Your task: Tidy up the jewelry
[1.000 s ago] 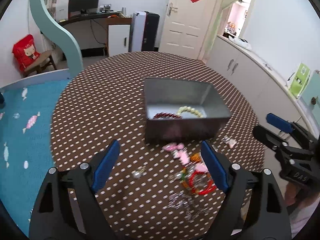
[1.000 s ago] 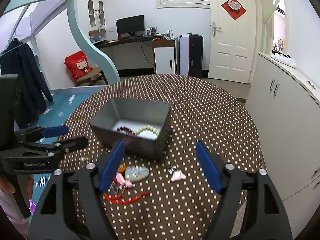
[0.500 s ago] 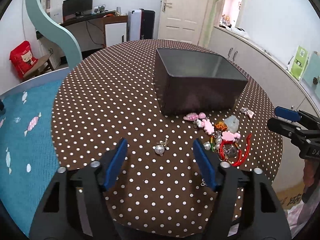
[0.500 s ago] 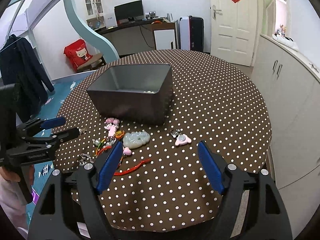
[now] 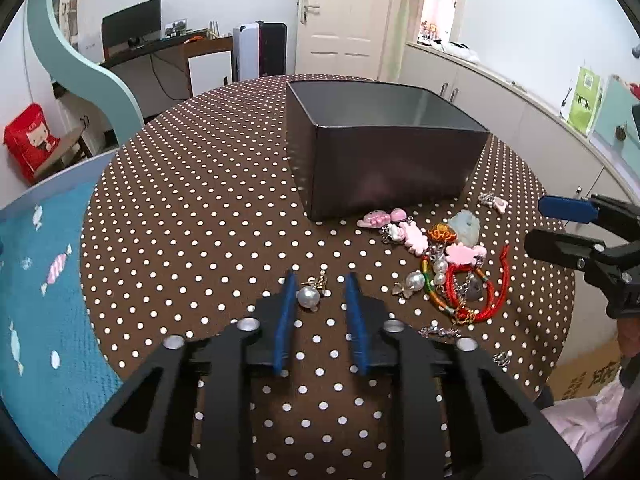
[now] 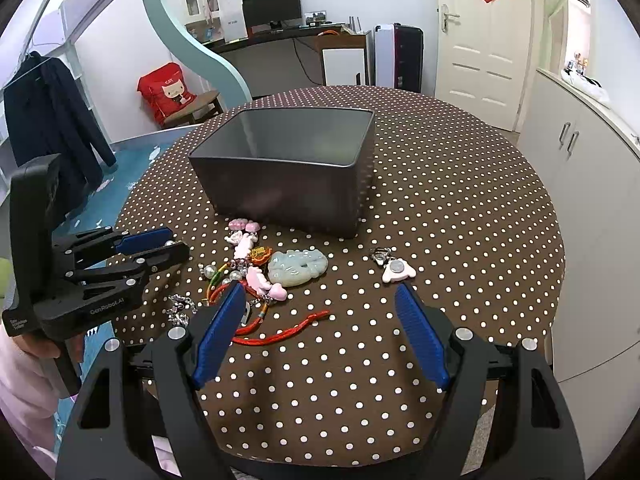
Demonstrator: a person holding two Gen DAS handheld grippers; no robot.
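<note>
The left gripper [image 5: 318, 286] is held low over the round brown dotted tabletop [image 5: 192, 208], its blue fingers [image 5: 286, 312] partly closed around a white pearl earring [image 5: 308, 297], not yet pinching it. The right gripper [image 6: 320, 296] is spread wide near the tabletop's edge. A pile of colourful jewelry [image 6: 260, 268] lies just in front of the dark grey metal box [image 6: 288, 168].

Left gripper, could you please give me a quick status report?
Left gripper open, fingers either side of pearl earring. Right gripper open, empty. Grey box beyond. Nothing in the way.
</note>
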